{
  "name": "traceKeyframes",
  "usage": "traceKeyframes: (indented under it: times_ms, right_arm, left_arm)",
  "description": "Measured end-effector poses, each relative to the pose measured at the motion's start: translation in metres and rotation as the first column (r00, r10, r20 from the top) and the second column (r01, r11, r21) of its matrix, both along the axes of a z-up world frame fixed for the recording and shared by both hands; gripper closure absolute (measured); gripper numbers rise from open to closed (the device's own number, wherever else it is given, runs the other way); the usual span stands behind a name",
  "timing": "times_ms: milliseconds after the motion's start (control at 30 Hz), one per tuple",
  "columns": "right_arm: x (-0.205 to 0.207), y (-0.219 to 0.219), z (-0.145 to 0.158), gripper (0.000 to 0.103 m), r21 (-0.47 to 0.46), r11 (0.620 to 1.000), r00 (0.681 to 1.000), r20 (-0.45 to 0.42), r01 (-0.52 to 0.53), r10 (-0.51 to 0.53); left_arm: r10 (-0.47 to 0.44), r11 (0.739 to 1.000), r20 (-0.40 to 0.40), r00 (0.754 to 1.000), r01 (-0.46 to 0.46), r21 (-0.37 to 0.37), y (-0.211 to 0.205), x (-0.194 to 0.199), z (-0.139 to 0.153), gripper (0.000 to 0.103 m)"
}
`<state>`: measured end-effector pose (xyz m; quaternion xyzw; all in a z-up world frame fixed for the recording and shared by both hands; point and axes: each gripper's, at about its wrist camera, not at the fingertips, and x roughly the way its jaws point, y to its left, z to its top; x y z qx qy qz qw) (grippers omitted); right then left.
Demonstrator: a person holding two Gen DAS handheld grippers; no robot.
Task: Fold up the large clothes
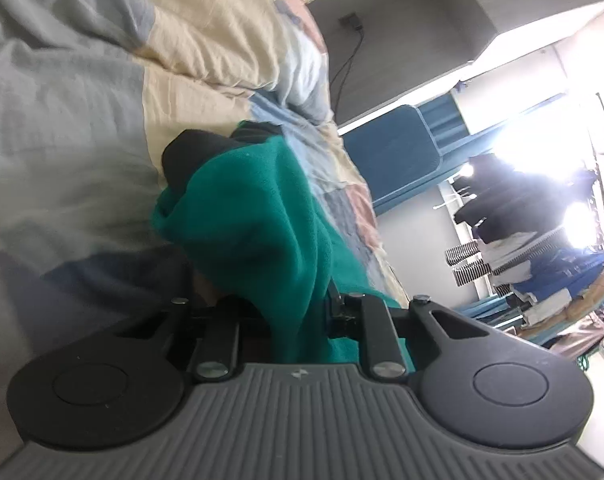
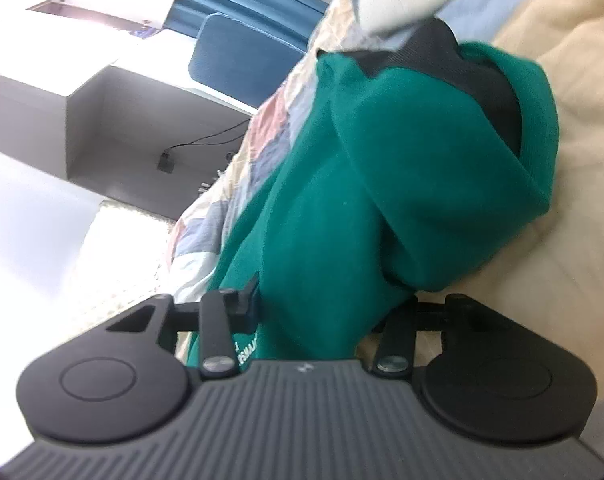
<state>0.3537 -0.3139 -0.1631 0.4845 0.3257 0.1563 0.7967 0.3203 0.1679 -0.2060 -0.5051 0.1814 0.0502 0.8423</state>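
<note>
Left wrist view: the left gripper (image 1: pixel 298 312) is clamped on a bunched fold of the green hoodie (image 1: pixel 254 216), which hides its fingertips. The hoodie's dark lining (image 1: pixel 190 156) shows against the patchwork quilt (image 1: pixel 70 112). Glare washes out the room beyond.

Right wrist view: the right gripper (image 2: pixel 326 312) is clamped on the hoodie (image 2: pixel 382 184), tips buried in cloth; a blue chair (image 2: pixel 238 60) stands behind.

Green hoodie (image 2: pixel 382 184) (black-lined hood) lies bunched on the patchwork bedspread (image 1: pixel 62 92).

Garment (image 1: pixel 254 216) on the bed's quilt (image 1: pixel 62 120), bunched between each gripper's fingers; chair (image 1: pixel 402 152) beyond.
</note>
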Motion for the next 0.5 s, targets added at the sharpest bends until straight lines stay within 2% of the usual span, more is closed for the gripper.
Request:
traceKeyframes:
  times_ms: [167,400,500]
  right_arm:
    - [-0.034,-0.016,0.020,0.062,-0.023,1.000,1.000,0.020,-0.018,0.019]
    - [-0.079,-0.029,0.037,0.072,-0.036,0.999,0.998,0.046,-0.034,0.035]
    - [-0.102,-0.035,0.036,0.073,-0.020,0.999,0.999,0.006,-0.031,0.032]
  left_arm:
    - [-0.011,0.999,-0.003,1.000,0.011,0.044,-0.015,-0.044,0.019,0.081]
    - [-0.015,0.998,0.020,1.000,0.014,0.064,-0.030,-0.099,0.041,0.081]
    - [-0.011,0.999,0.012,1.000,0.010,0.038,-0.036,-0.126,0.046,0.081]
